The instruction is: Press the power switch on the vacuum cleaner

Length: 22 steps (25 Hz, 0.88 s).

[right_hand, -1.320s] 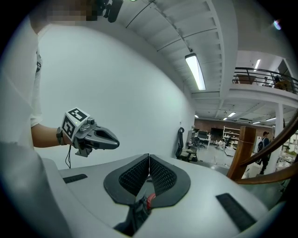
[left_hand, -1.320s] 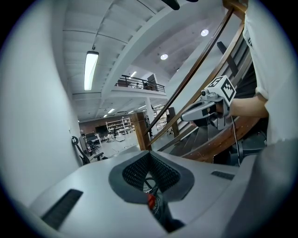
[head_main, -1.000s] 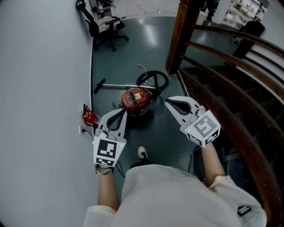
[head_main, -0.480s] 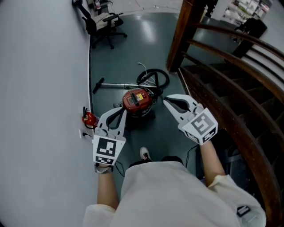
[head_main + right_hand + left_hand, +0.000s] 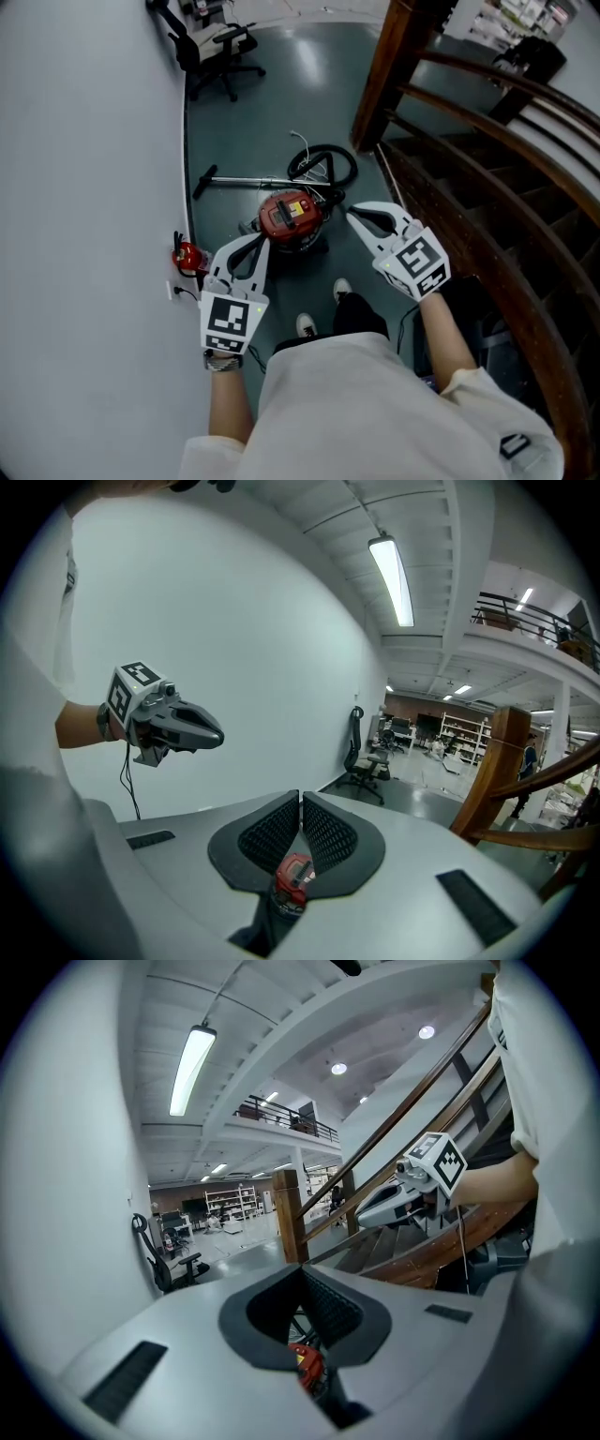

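The red canister vacuum cleaner (image 5: 289, 217) stands on the dark green floor, its black hose (image 5: 323, 166) coiled behind it and its wand (image 5: 244, 180) lying to the left. My left gripper (image 5: 255, 242) hovers in the air near its left side, jaws shut and empty. My right gripper (image 5: 354, 216) hangs to the vacuum's right, also shut on nothing. Both are well above the floor and touch nothing. In the left gripper view the vacuum (image 5: 306, 1365) peeks out below the closed tips. It shows the same way in the right gripper view (image 5: 292, 874).
A white wall runs along the left, with a small red object (image 5: 187, 255) at its foot. A wooden post (image 5: 389, 66) and curved stair railing (image 5: 469, 159) close off the right. Office chairs (image 5: 217, 56) stand far back. The person's shoes (image 5: 302, 325) are just short of the vacuum.
The person has stepped forward, one foot now appearing ahead beside the other shoe. Both grippers stay shut and have shifted only slightly relative to the vacuum.
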{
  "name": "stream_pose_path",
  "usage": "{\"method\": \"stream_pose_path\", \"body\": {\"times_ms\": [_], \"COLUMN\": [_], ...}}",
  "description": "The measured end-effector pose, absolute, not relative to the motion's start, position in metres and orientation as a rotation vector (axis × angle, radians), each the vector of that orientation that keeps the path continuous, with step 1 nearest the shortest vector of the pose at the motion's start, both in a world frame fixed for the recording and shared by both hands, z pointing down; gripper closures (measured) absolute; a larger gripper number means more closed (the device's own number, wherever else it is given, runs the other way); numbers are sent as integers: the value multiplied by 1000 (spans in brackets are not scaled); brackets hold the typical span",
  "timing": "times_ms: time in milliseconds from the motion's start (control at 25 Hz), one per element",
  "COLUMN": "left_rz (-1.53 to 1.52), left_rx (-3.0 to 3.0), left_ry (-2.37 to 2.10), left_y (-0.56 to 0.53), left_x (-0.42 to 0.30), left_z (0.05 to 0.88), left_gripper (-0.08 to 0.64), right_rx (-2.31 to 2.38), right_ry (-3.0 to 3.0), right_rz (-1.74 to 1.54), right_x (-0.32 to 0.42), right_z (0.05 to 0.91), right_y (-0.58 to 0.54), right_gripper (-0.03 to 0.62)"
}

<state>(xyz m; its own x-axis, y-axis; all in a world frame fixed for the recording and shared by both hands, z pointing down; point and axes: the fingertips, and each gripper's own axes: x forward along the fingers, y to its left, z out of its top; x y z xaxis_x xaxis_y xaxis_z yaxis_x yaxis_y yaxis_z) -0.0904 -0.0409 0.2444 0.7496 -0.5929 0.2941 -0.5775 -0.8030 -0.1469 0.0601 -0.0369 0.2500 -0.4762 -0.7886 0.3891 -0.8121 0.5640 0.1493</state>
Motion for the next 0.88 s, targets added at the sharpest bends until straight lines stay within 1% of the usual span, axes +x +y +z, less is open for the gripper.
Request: {"method": "stream_pose_path", "body": {"times_ms": [440,880], "left_rz": [-568,-589], "left_rx": [-2878,-2959], "left_ry": [1043,1144], "left_y": [-85,-135], "left_x": [-80,-59], "left_z": [258,310], "left_gripper": [563,563], "right_rx": [1214,1101], "right_ry": [-2376,-2391], "right_rz": [136,213], "right_x": [72,88], "right_z": [291,350], "right_y": [-94,-151], "right_gripper": [560,560]}}
